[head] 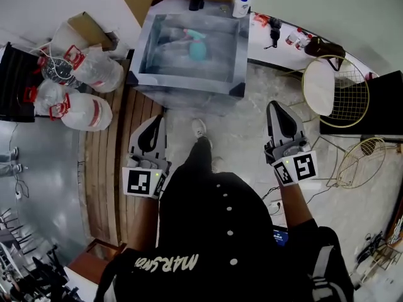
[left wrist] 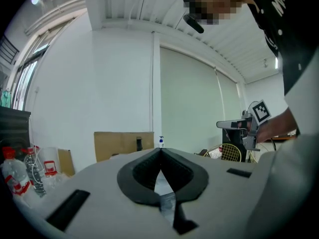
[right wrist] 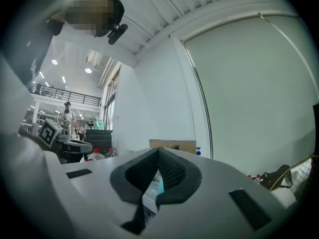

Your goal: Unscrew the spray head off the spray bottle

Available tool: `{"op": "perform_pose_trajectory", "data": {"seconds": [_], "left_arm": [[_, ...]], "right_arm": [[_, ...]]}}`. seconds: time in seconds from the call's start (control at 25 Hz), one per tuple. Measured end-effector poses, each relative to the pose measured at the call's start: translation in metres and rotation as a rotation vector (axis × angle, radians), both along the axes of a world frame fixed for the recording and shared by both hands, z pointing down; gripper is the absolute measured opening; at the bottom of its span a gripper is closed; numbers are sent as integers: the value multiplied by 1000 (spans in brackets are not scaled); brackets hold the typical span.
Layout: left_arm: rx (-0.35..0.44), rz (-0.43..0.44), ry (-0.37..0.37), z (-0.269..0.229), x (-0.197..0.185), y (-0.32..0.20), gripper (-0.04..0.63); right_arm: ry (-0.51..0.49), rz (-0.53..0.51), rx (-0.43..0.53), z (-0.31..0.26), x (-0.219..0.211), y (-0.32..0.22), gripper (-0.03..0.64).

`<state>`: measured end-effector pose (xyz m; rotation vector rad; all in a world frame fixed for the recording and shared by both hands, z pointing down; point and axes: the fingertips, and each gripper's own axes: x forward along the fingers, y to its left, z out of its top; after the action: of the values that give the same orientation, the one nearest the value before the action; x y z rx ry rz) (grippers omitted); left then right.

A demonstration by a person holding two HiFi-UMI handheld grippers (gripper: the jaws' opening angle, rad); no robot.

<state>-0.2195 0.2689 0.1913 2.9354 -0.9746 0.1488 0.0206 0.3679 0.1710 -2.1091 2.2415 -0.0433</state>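
I am looking down from the head view at my own dark-clothed body standing on a pale floor, with a grey bench (head: 146, 50) just ahead of my feet. The spray bottle (head: 198, 46), teal with a paler spray head, is sitting near the middle of the bench; its long axis seems to be running away from me, head end farther off, though I cannot tell for sure whether it is lying or standing. I am holding the left gripper (head: 152, 131) and the right gripper (head: 281, 122) low at either side of me, both pointing forward toward the bench and both well short of it. In each gripper view the jaws are pressing tip to tip with nothing between them. In the right gripper view a sliver of teal is showing through the gap behind the closed tips, so that gripper is probably aiming at the bottle. The bottle is lying ahead and between the two grippers, somewhat nearer the left one by my judgement, so both need to be opening and reaching forward.
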Motion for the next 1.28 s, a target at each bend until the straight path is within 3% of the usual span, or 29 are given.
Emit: {"op": "perform_pose_trajectory", "data": {"seconds": [0.48, 0.72, 0.88, 1.0, 1.12, 1.28], "left_arm": [[-16, 94, -35, 13, 76, -126, 25], [-34, 193, -102, 40, 108, -172, 25], [-55, 265, -75, 46, 122, -191, 25], [-25, 305, -197, 67, 133, -202, 25], [-63, 306, -272, 95, 144, -211, 25], [-111, 290, -333, 128, 169, -226, 25]], "right_arm": [[-7, -99, -56, 7, 40, -139, 3], [32, -168, -119, 22, 55, -200, 3], [47, -236, -168, 27, 60, -235, 5], [75, -275, -217, 34, 65, -255, 5], [132, -362, -288, 50, 63, -272, 5], [330, -554, -385, 81, 56, -296, 14]]}}
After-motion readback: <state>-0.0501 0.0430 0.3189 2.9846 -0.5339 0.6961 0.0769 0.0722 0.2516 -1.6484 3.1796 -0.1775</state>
